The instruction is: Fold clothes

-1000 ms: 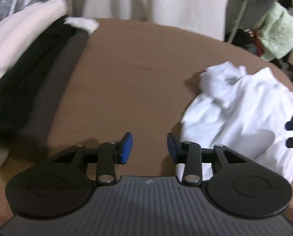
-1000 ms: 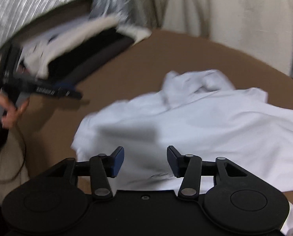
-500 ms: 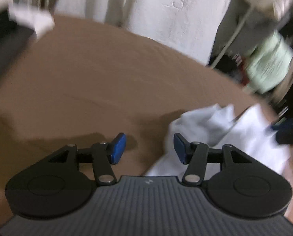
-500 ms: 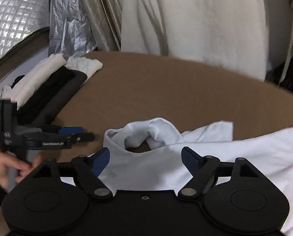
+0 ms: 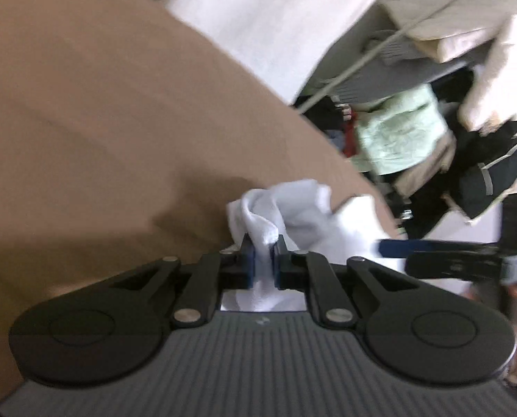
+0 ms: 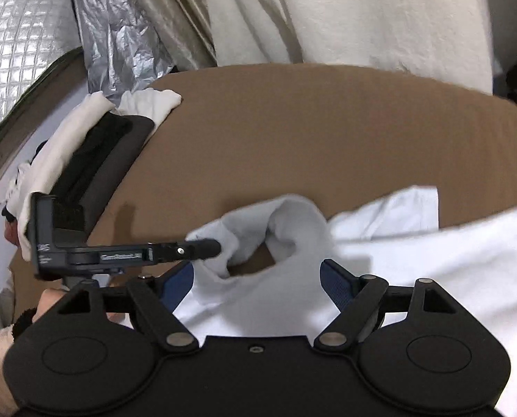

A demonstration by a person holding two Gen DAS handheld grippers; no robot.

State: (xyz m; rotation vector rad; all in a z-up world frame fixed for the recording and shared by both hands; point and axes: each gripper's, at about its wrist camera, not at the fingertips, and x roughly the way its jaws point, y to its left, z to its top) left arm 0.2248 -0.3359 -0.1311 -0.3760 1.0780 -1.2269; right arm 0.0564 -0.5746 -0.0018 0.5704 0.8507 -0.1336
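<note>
A crumpled white garment [image 6: 414, 253] lies on the brown table [image 6: 293, 132], its bunched end [image 5: 282, 205] raised in a loop. My left gripper [image 5: 263, 255] is shut on a fold of that white cloth; from the right wrist view the left gripper [image 6: 202, 245] reaches in from the left, pinching the garment's rolled edge. My right gripper [image 6: 256, 278] stands open just above the garment, blue pads wide apart on either side of the cloth. The right gripper [image 5: 432, 253] also shows at the right edge of the left wrist view, blurred.
A stack of folded clothes [image 6: 84, 160], white, black and grey, lies at the table's left edge. A silver quilted cover [image 6: 22, 45] and cream curtain [image 6: 345, 14] stand behind. Beyond the table's right edge is a pile of clothes [image 5: 404, 135]. A hand [image 6: 50, 305] holds the left gripper.
My left gripper swung right to the white garment and closed on its bunched edge. The right gripper opened wider and drew close over the cloth.
</note>
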